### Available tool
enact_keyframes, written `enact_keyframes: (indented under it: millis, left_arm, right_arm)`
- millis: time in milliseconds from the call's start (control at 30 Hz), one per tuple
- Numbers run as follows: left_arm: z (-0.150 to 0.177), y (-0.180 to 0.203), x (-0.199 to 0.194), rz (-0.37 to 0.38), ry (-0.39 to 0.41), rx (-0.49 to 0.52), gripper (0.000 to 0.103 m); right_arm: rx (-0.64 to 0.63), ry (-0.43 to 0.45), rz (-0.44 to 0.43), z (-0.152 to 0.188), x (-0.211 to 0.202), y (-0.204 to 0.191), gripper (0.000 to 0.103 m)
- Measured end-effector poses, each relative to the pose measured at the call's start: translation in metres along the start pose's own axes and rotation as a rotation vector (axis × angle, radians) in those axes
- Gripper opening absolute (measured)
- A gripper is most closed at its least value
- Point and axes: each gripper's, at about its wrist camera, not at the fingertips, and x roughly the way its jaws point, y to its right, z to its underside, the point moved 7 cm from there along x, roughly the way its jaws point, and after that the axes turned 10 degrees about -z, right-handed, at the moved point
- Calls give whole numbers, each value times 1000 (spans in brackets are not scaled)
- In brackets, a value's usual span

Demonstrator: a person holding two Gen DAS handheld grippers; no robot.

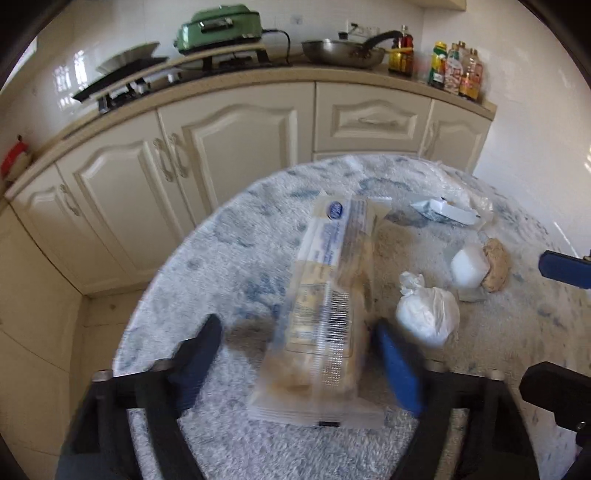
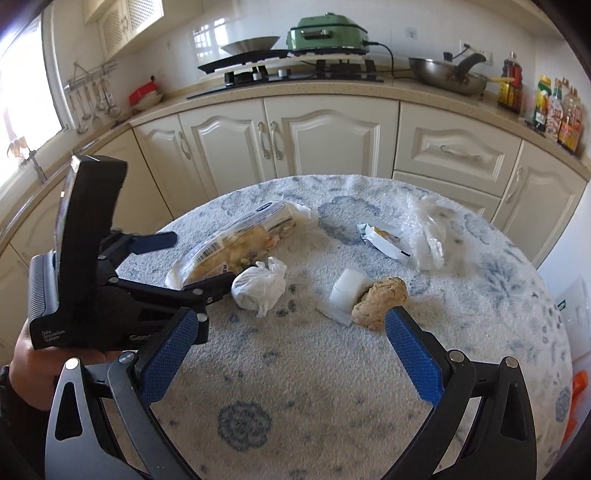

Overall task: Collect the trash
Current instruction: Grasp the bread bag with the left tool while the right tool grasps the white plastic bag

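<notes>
Kitchen w/ cream cabinets behind; round table under a blue-white fleecy cloth. We read left to right: left gripper straddles the long food packet, jaws apart, pads not pressing; packet looks light, crinkly, slippery, so take it mid-length. Knotted white bag next, soft. Right gripper wide, empty. Only right view shows the left gripper's side.

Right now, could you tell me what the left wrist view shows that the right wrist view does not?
Left wrist only: the barcode side of the long packet lying between the left gripper fingers, not yet pinched. Right wrist only: a hand holding that gripper, hanging utensils, and the open right gripper. Both: knotted bag, ginger, green grill.
</notes>
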Motion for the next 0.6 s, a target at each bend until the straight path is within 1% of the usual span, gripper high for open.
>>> enact_keyframes:
  millis: [33, 100, 133, 167, 267, 400, 467, 600]
  left_arm:
    - [-2, -1, -2, 2, 13, -3, 50]
    - [-1, -4, -2, 10, 19, -7, 45]
    - [0, -7, -3, 26, 22, -16, 40]
    - [1, -10, -4, 42, 23, -26, 38]
    - [8, -24, -9, 46, 30, -66, 38]
    - [21, -42, -16, 25, 39, -106, 38]
    - [30, -51, -23, 15, 37, -124, 38]
    - [43, -65, -26, 8, 31, -158, 38]
  right_arm:
    - [4, -3, -7, 0, 2, 0, 101]
    - [8, -10, -36, 0, 6, -4, 98]
    - [6, -18, -52, 1, 9, -7, 95]
    - [2, -30, -61, 3, 13, -10, 92]
    - [5, -40, -86, 5, 23, -17, 90]
    - [10, -48, -111, 2, 36, -24, 87]
    - [10, -56, -113, -1, 45, -27, 80]
    - [10, -66, -72, -5, 60, -26, 71]
